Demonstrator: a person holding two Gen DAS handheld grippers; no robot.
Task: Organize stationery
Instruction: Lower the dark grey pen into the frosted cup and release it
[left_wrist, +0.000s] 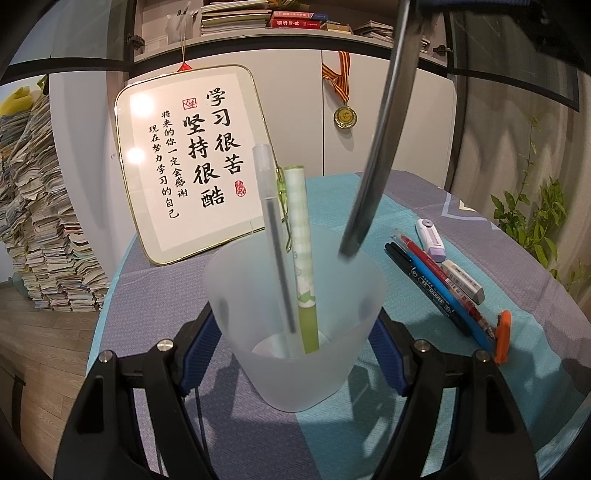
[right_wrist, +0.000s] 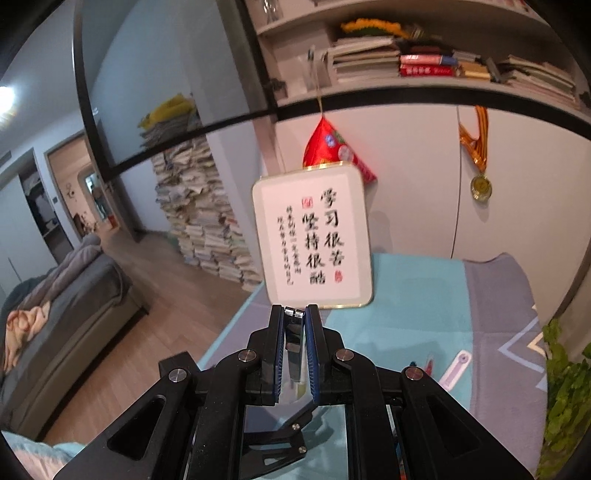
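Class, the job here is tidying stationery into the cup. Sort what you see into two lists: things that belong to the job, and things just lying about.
Belongs to the job:
- frosted cup, held by left gripper
- green pen and clear pen inside it
- dark pen in right gripper
- pens and eraser on the table

Just lying about:
- framed calligraphy
- medal
- plant
- paper stack

My left view cuts the dark rod (left_wrist: 373, 177) off at the top edge, its tip blurred. On my right, the framed calligraphy (right_wrist: 314, 236) smears, small characters unreadable.
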